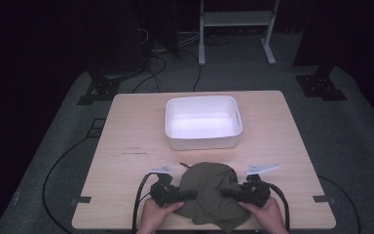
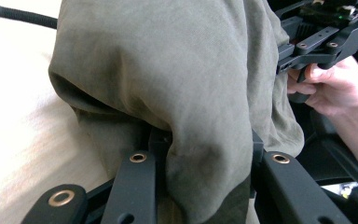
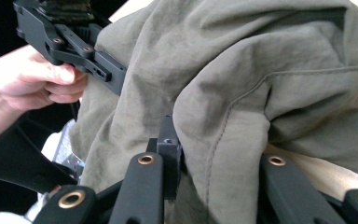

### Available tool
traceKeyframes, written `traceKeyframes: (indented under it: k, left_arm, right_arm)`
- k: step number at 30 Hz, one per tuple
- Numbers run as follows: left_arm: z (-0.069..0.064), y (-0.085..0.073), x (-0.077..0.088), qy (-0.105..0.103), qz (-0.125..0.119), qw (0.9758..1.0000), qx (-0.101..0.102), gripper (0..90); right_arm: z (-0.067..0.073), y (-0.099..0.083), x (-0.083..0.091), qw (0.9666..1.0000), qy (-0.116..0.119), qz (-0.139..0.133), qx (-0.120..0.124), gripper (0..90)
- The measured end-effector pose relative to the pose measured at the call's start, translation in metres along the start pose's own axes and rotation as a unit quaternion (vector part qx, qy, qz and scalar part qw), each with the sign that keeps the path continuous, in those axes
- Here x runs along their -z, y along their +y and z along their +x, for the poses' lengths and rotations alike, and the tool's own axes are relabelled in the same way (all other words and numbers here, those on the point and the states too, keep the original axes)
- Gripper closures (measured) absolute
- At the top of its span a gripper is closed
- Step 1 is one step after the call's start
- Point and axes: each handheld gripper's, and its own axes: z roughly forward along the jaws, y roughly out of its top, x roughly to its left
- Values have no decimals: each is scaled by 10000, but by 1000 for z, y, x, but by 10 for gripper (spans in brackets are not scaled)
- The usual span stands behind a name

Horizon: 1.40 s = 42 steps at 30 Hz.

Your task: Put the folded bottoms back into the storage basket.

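An olive-green cloth [image 1: 209, 192] lies bunched near the table's front edge. My left gripper [image 1: 192, 194] is shut on its left side and my right gripper [image 1: 224, 193] on its right side, both pointing inward at each other. In the left gripper view the cloth [image 2: 177, 70] is pinched in a fold between the black jaws of the left gripper [image 2: 205, 149], and the right gripper [image 2: 284, 60] holds the far edge. In the right gripper view a seamed fold of the cloth [image 3: 242, 70] sits between the jaws of the right gripper [image 3: 216, 149], with the left gripper [image 3: 116, 74] opposite.
A white rectangular bin [image 1: 203, 141] stands open on the wooden table [image 1: 136, 126], behind the cloth at the middle. Black cables trail from both grippers over the front edge. Dark stands and a white frame are on the floor beyond the table.
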Motion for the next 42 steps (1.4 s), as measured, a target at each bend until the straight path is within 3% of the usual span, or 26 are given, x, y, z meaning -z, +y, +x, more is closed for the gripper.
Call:
traceKeyframes:
  k: [7, 16, 29, 42]
  left_arm:
    - [-4, 5, 5, -129, -161, 9998, -31, 676]
    - [-13, 11, 19, -128, -365, 9992, -75, 676]
    - [-24, 47, 39, -72, -591, 9976, -350, 677]
    - [-26, 77, 53, -37, -678, 9969, -392, 679]
  right_arm:
    - [4, 5, 10, 9998, 49, -199, 11, 713]
    - [12, 18, 14, 9994, 168, -298, 90, 714]
    - [20, 56, 28, 9980, 189, -516, 306, 715]
    - [20, 87, 35, 9969, 211, -663, 366, 716]
